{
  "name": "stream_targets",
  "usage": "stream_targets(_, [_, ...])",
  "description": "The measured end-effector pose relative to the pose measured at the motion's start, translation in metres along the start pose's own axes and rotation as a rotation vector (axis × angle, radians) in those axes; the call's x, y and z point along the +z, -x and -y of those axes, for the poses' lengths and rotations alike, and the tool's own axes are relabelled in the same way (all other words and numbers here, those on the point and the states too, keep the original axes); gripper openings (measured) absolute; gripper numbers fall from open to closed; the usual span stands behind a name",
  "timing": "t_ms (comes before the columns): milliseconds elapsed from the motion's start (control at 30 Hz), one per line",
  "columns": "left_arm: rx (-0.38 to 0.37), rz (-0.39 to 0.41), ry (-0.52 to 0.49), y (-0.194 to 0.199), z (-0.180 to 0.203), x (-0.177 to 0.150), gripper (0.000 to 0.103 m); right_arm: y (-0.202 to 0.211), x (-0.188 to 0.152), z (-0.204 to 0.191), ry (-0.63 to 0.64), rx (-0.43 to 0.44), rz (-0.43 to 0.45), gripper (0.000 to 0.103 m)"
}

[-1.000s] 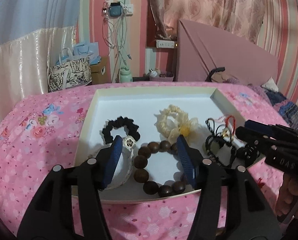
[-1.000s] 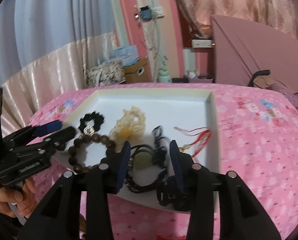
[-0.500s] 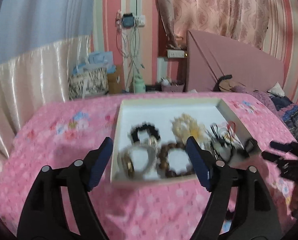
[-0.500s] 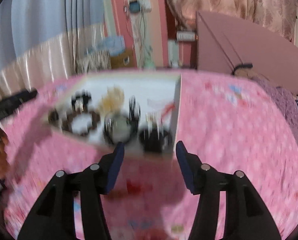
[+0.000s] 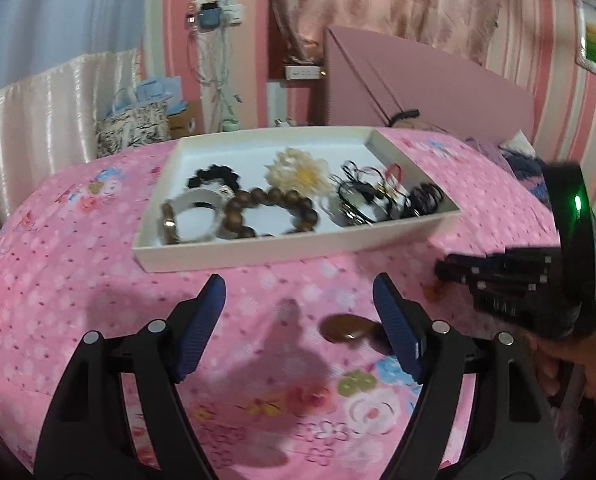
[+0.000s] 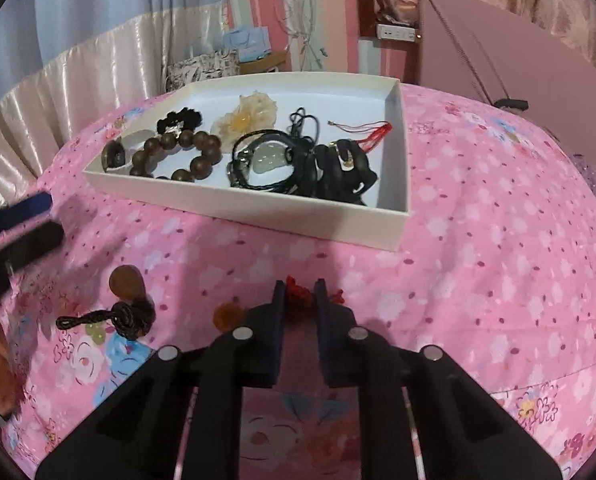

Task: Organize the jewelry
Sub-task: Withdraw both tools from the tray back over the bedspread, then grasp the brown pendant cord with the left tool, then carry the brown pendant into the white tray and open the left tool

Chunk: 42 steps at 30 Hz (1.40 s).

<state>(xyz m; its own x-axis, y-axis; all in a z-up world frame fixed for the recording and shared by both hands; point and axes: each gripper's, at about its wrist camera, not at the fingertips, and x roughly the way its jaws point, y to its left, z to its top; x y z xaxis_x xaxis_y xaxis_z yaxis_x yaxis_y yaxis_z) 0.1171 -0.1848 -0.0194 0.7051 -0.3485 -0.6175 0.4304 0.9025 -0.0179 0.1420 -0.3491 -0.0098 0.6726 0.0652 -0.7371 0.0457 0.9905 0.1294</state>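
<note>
A white tray (image 5: 298,250) (image 6: 282,210) on the pink bedspread holds a wooden bead bracelet (image 5: 272,210) (image 6: 178,154), a black scrunchie (image 5: 214,174), a cream flower piece (image 5: 300,172) (image 6: 250,118), black cords with a pale pendant (image 6: 270,158) and a red-tassel string (image 6: 368,130). My left gripper (image 5: 298,320) is open and empty over the bedspread in front of the tray. A brown pendant (image 5: 348,328) (image 6: 127,280) with a dark knotted cord (image 6: 116,318) lies loose on the bed. My right gripper (image 6: 300,300) is nearly shut around a red tasselled piece (image 6: 296,294) on the bedspread.
The bed has a pink flowered cover (image 6: 498,240). A pink headboard (image 5: 418,84) stands behind, right. A patterned bag (image 5: 132,126) and cables at a wall socket (image 5: 214,20) are behind the bed. The other gripper shows at each view's edge (image 5: 506,280) (image 6: 14,236).
Both grippers have pulled back from over the tray to the bedspread in front of it. The right jaws have closed in on the red tasselled piece. The left jaws stay open.
</note>
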Motion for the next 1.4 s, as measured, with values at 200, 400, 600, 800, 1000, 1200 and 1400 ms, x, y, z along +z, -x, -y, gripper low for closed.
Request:
stream_targets(200, [-0.031,-0.003,-0.099,-0.002,0.029,-0.008,0.076,0.019,-0.008,0.024,-0.090,0.003,0.072,0.011])
stream_targets(400, [-0.043,-0.029,-0.190,-0.010,0.055,-0.010,0.075,0.019,-0.011,0.041,-0.176,0.039,0.077,0.011])
stream_targets(600, [-0.075,-0.031,-0.220,-0.012,0.072,-0.010,0.074,0.019,-0.010,0.041,-0.179,0.045,0.081,0.014])
stream_targets(800, [-0.102,-0.032,-0.216,-0.014,0.071,-0.012,0.074,0.019,-0.010,0.041,-0.184,0.048,0.083,0.014])
stream_targets(1000, [-0.076,-0.068,-0.260,-0.032,0.081,-0.005,0.058,0.018,-0.011,0.040,-0.181,0.044,0.082,0.014])
stream_targets(1200, [-0.118,-0.159,-0.188,-0.051,0.069,-0.007,0.022,0.018,-0.012,0.040,-0.189,0.042,0.084,0.014])
stream_targets(1400, [-0.144,-0.136,-0.169,-0.046,0.064,-0.007,0.012,0.018,-0.014,0.045,-0.187,0.043,0.082,0.014])
